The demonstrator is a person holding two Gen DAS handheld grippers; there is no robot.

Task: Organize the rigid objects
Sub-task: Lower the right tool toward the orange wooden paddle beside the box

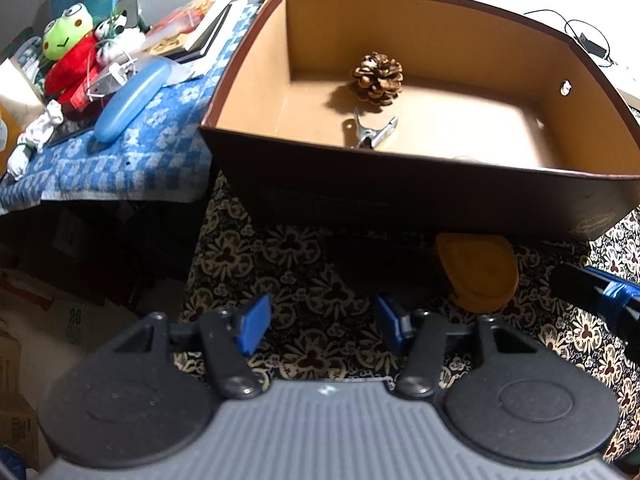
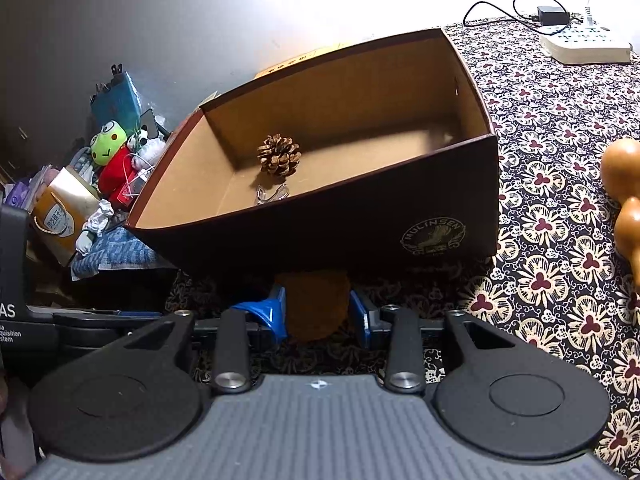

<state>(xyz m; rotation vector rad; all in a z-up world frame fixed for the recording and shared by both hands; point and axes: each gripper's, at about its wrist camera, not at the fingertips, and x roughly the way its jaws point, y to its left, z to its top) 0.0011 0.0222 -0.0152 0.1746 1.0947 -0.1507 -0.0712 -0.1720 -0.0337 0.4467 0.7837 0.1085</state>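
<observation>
Right gripper point(image 2: 318, 316) clamped on flat brown wooden piece point(image 2: 314, 304) just before the cardboard box point(image 2: 360, 232), left gripper point(image 1: 318, 322) open and empty, pine cone point(image 1: 377, 78) and metal clip point(image 1: 370, 132) inside box (clip clearer from left wrist), wooden gourd point(image 2: 624, 196) only in right view.

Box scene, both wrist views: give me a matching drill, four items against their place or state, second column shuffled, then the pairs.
Items:
1. pine cone
2. metal clip
3. brown disc
4. frog plush

Places or states:
A. outside the box, in the clutter pile on the blue checked cloth
B. on the floor of the cardboard box, nearer its back wall
C. on the flowered cloth in front of the box, between the pads of the right gripper
D. on the box floor by its near wall, in front of the pine cone

Pairs: 1-B, 2-D, 3-C, 4-A
</observation>
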